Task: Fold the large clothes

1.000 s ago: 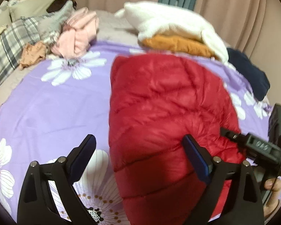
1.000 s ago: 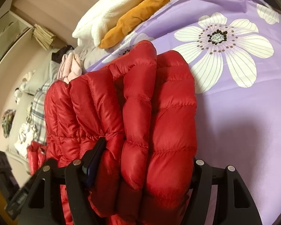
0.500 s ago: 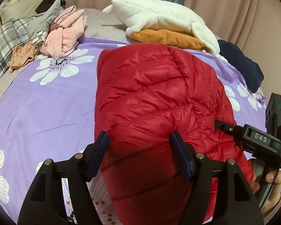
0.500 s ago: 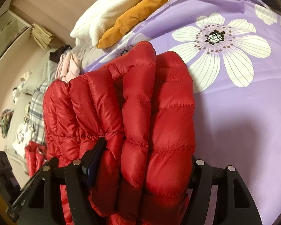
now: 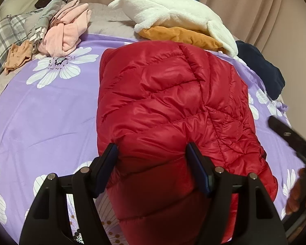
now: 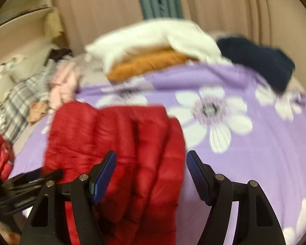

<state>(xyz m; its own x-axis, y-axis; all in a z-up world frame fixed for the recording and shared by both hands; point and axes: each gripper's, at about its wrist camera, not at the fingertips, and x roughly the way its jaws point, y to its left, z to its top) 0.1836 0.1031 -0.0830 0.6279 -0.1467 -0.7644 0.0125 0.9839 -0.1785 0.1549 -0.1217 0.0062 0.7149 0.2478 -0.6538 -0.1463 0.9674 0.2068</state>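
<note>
A red quilted puffer jacket [image 5: 169, 102] lies folded lengthwise on the purple flowered bed cover [image 5: 42, 110]. My left gripper [image 5: 153, 167] is shut on the jacket's near end, with padding bulging between the blue pads. In the blurred right wrist view the jacket [image 6: 120, 143] lies below and ahead of my right gripper [image 6: 151, 173], which is open with nothing between its pads. The right gripper's body and the hand holding it show at the right edge of the left wrist view [image 5: 293, 143].
A white fleece [image 5: 173, 14] on an orange garment [image 5: 181, 36] lies at the bed's far side, with a navy garment [image 5: 261, 69] to the right. Pink clothes [image 5: 67, 32], a small tan piece [image 5: 18, 57] and plaid fabric [image 5: 2, 38] lie far left. Curtains hang behind.
My left gripper closed onto the jacket's near end. My right gripper let go of the jacket, opened and swung up and away, so its view now faces the far side of the bed.
</note>
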